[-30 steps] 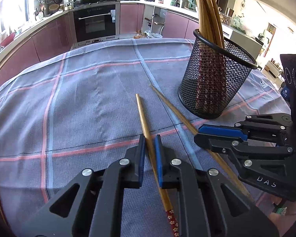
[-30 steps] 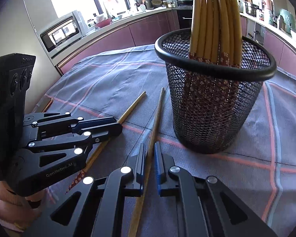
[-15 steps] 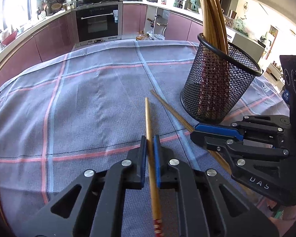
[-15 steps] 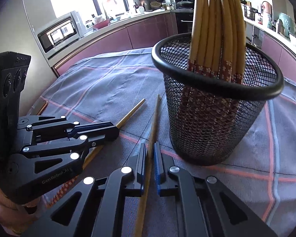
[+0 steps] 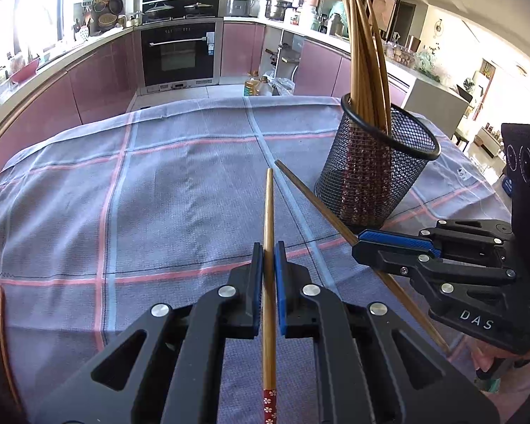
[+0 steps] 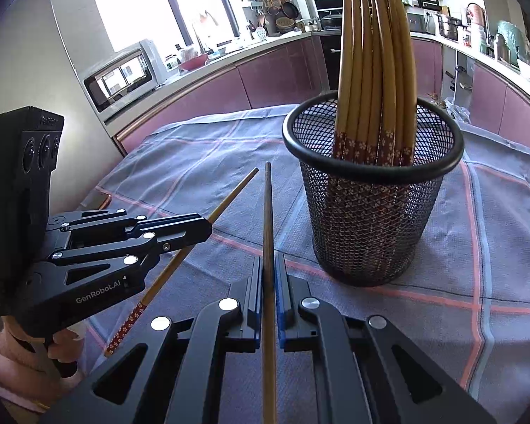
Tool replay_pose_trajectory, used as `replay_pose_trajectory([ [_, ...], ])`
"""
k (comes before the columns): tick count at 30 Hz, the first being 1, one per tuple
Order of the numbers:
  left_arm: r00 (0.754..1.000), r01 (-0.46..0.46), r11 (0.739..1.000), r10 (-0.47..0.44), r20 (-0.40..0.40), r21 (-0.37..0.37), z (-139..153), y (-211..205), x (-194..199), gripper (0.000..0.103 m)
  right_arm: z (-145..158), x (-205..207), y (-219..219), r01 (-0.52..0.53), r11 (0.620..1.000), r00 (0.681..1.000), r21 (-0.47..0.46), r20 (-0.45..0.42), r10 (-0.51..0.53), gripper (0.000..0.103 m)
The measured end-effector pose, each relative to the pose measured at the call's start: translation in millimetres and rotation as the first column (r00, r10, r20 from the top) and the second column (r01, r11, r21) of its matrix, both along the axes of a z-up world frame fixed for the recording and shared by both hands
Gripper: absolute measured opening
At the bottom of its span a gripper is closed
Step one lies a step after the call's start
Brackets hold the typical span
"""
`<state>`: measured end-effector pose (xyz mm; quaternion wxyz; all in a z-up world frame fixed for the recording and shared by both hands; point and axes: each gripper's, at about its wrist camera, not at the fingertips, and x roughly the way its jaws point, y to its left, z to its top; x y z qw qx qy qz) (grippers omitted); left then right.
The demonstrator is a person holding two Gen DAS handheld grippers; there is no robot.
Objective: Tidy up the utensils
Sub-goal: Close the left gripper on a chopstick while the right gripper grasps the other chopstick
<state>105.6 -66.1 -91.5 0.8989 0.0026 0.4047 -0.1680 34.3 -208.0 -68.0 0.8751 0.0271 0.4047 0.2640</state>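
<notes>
Bright window glare (fisheye-warped edges).

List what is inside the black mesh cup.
The mesh cup holds a bundle of chopsticks, red flower-patterned ends down, plain ends sticking up. The cup's floor is hidden behind mesh and chopsticks.
</notes>
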Motion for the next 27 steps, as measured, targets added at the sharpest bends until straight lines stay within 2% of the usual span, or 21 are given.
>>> replay_pose_trajectory([
  [19, 1.000, 0.009, 0.996, -0.007, 0.023, -0.085, 22.2, 12.3, -18.4, 0.007, 27.7, -21.5, -9.8, -0.025, 0.997, 0.997, 0.067, 0.068, 0.021, 0.006],
  [27, 0.999, 0.019, 0.996, -0.015, 0.046, -0.092, 29.7, 11.6, -25.0, 0.007, 36.0, -25.3, -11.4, -0.031, 0.996, 0.996, 0.085, 0.090, 0.024, 0.006],
])
